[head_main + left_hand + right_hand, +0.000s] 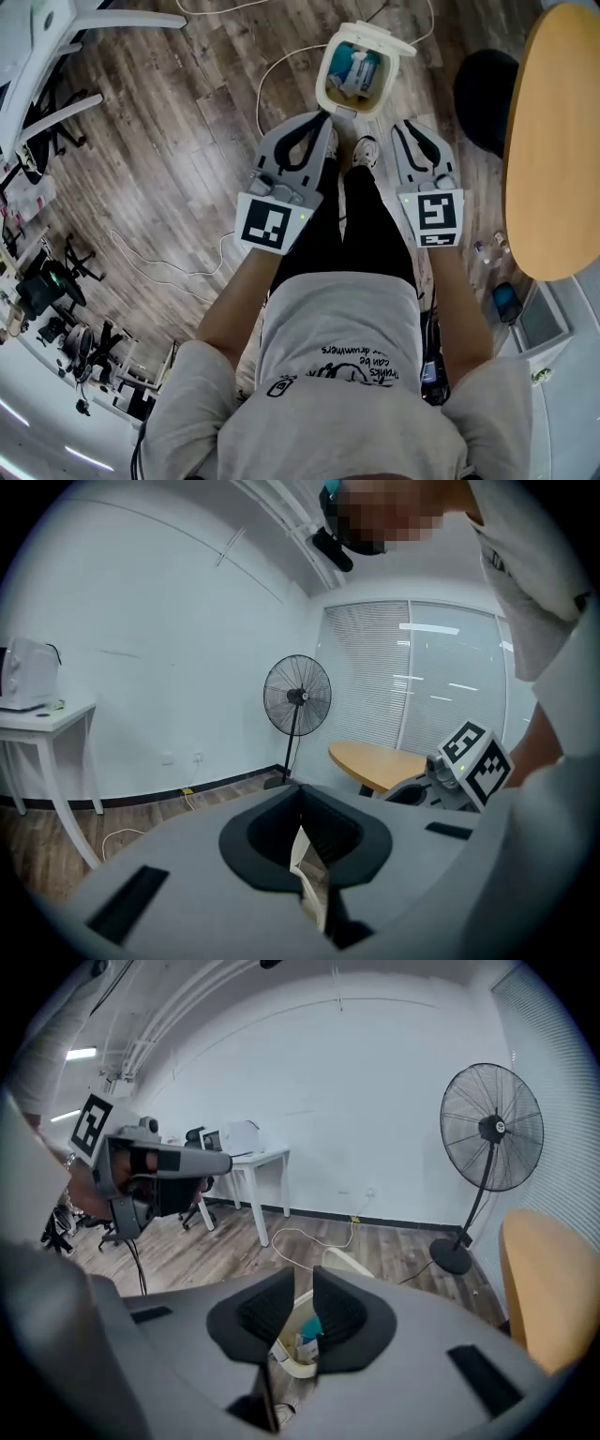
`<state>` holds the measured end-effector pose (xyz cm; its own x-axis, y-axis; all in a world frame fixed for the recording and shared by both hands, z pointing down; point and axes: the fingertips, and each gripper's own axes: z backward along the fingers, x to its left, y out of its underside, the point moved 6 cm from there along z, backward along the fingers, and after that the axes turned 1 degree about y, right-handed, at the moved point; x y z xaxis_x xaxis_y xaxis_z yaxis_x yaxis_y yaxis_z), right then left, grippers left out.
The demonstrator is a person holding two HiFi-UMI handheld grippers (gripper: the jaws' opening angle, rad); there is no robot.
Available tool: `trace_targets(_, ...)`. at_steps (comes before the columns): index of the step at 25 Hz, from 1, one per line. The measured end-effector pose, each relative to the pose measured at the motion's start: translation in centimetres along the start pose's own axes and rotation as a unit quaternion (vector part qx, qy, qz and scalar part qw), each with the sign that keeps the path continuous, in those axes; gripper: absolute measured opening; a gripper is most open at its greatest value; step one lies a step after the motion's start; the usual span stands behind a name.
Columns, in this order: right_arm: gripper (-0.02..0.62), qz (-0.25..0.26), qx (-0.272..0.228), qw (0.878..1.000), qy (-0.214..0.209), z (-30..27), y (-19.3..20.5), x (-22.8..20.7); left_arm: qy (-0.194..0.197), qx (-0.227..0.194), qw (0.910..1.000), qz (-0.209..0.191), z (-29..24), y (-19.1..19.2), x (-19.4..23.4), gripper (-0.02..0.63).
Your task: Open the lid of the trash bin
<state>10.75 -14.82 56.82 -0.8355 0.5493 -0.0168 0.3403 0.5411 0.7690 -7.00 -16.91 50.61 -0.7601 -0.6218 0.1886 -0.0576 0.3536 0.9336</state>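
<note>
The cream trash bin stands on the wood floor just beyond the person's shoe. Its lid is tipped up at the far side, and white and teal rubbish shows inside. My left gripper hangs just short of the bin's near left corner, jaws together and empty. My right gripper is to the right of the bin, apart from it, with only a narrow slit between its jaws and nothing in them. The right gripper view shows the bin through that gripper's slit. In the left gripper view a sliver of bin shows below the left gripper.
A round wooden table fills the right side, with a black base beside it. A white cable loops over the floor left of the bin. A standing fan and a white table stand by the far wall.
</note>
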Motion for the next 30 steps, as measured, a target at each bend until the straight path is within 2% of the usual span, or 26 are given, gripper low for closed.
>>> trace_targets(10,0.063,-0.013,-0.071,0.997,0.017,6.0,-7.2,0.0,-0.007,-0.023,0.9997,-0.005,2.6,-5.3,-1.1,0.015)
trace_targets(17,0.060,-0.013,-0.098,0.995,0.025,9.5,-10.5,-0.2,-0.002,-0.031,0.9995,0.001,4.1,-8.6,-2.2,0.015)
trace_targets(22,0.055,-0.007,-0.118,0.993,0.027,12.1,-12.7,-0.1,0.007,-0.041,0.9990,-0.017,5.2,-10.9,-2.7,0.015)
trace_targets(30,0.052,-0.004,-0.146,0.989,0.034,15.8,-15.6,0.3,0.022,-0.061,0.9977,-0.019,7.5,-15.6,-4.1,0.015)
